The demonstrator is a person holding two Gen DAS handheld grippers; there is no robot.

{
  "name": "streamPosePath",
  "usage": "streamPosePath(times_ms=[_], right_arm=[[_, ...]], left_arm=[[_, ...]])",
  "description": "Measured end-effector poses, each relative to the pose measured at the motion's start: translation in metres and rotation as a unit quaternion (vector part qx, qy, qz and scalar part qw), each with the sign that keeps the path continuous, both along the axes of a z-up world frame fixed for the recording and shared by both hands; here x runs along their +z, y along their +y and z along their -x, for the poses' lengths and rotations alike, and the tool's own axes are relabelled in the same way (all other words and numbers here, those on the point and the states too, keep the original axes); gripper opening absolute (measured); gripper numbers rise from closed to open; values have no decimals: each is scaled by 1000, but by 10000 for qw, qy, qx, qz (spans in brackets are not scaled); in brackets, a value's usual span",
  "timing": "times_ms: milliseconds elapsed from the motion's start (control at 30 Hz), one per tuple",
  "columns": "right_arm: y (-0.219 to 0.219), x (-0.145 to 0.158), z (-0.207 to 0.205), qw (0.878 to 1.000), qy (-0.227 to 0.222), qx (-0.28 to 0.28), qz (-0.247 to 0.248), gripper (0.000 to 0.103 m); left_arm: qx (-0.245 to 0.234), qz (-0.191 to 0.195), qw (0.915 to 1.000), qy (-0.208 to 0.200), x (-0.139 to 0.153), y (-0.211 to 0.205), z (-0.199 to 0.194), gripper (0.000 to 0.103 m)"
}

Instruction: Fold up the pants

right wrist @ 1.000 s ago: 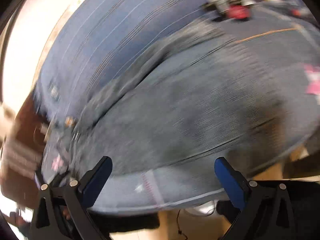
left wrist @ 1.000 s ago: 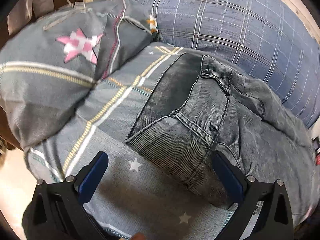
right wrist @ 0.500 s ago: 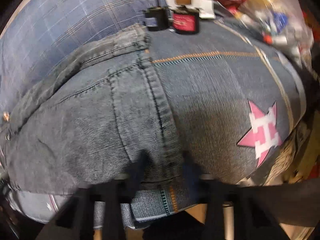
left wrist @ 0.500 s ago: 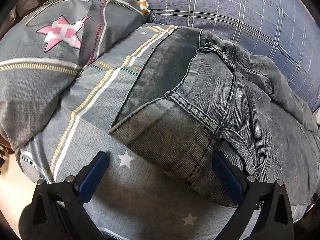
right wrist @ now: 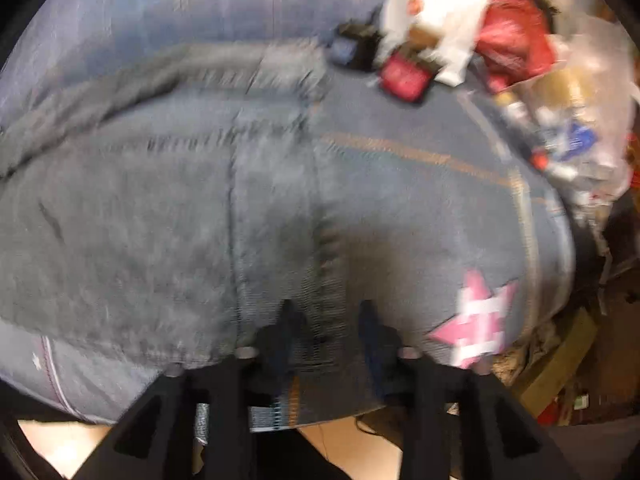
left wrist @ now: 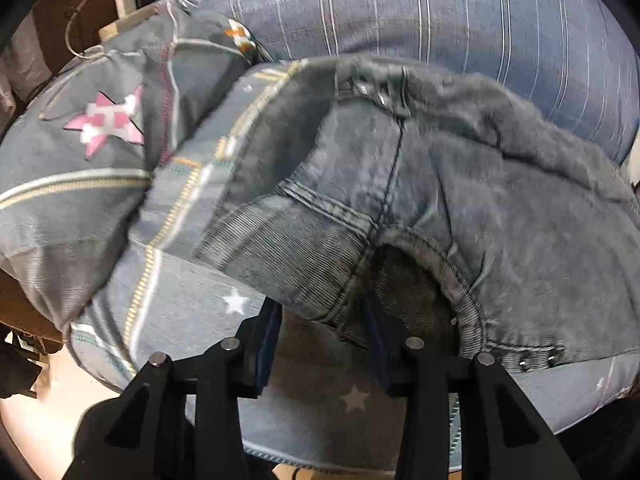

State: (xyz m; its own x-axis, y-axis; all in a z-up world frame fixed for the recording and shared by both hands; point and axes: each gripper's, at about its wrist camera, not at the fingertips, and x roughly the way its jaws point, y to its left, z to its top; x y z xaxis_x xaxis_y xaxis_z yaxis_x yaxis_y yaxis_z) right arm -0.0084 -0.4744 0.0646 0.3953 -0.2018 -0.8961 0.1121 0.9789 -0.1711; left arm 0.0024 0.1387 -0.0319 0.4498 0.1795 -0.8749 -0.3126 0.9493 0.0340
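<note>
Two grippers work at the near edge of a bed whose grey quilt (left wrist: 168, 312) fills the lower left of the left wrist view, with a blue plaid cover (left wrist: 440, 12) across the top. Grey jeans (left wrist: 500, 208) lie spread over the quilt, filling the centre and right of that view and the left and centre of the blurred right wrist view (right wrist: 140, 220). A pink star (left wrist: 108, 124) marks the quilt at upper left; a second one (right wrist: 476, 328) sits at lower right of the right view. Clutter of bags and small items (right wrist: 500, 40) crowds the upper right there. At bottom centre the left gripper (left wrist: 324, 320) has a jeans corner by the pocket opening between its jaws, which are closing on it; whether the pads already press is unclear. At bottom centre of the other view the right gripper (right wrist: 328, 320) straddles the jeans' hem seam, jaws opening, fabric between them.
</note>
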Motion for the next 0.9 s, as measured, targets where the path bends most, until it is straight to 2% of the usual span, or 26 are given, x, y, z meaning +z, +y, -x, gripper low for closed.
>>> streamPosePath(times_ms=[33, 67, 100, 133, 167, 233, 300, 333, 367, 400, 433, 467, 533, 567, 633, 700, 733, 800, 867, 900], right_arm=[[-4, 14, -1, 9995, -275, -66, -123, 75], [-7, 25, -3, 9986, -478, -110, -179, 78], [-8, 34, -7, 9976, -650, -109, -232, 78], [-7, 42, -13, 9964, -790, -40, -308, 78], [-3, 47, -28, 9952, -887, 36, -407, 78], [-3, 45, -58, 9941, -896, 62, -607, 78], [-2, 28, -81, 9947, -805, 30, -645, 78], [-2, 16, -91, 9952, -686, -10, -691, 76], [-1, 0, -99, 9953, -570, -3, -786, 62], [2, -8, -104, 9959, -427, 26, -796, 43], [9, -19, -109, 9971, -224, 117, -711, 0], [17, -22, -108, 9983, -190, 190, -512, 0], [39, -21, -103, 9975, -327, 507, 373, 0], [48, -18, -100, 9940, -470, 604, 780, 0], [46, -14, -100, 9911, -628, 428, 1094, 0], [32, -28, -109, 9957, -340, 163, 849, 1], [26, -38, -112, 9972, -177, 112, 713, 1], [22, -35, -111, 9981, -290, 100, 540, 1], [9, -21, -109, 9990, -442, -33, -76, 2], [4, -13, -111, 9979, -570, -94, -302, 3]], left_arm=[[11, -77, 9999, -106, 8, 1, 3, 54], [27, -185, 9996, -230, 15, 1, 2, 64], [74, -335, 9987, -363, 21, 2, -1, 83], [111, -465, 9979, -428, 23, 2, -4, 88], [118, -557, 9976, -405, 20, 5, -10, 88], [39, -468, 9988, -122, 7, 3, -22, 88], [52, -472, 9988, 123, -9, 3, -30, 88], [52, -403, 9990, 201, -13, 4, -28, 84], [81, -286, 9992, 262, -18, 6, -26, 80], [102, -86, 9998, 177, -19, 8, -24, 73], [88, 17, 9998, 148, -19, 10, -21, 61], [29, 59, 9999, 148, -18, 8, -20, 56], [17, -81, 9999, 138, -12, 3, -17, 31], [15, -79, 9999, 118, -9, 1, -15, 30], [51, -121, 9999, 81, -8, -1, -10, 29], [23, -108, 9997, 237, -15, -2, -11, 29], [8, -96, 9998, 177, -13, -2, -9, 33], [-24, 22, 9999, 144, -6, 2, -8, 34], [-16, 99, 9999, 30, 7, 8, -7, 49], [-26, 74, 9999, -99, 17, 9, -9, 63]])
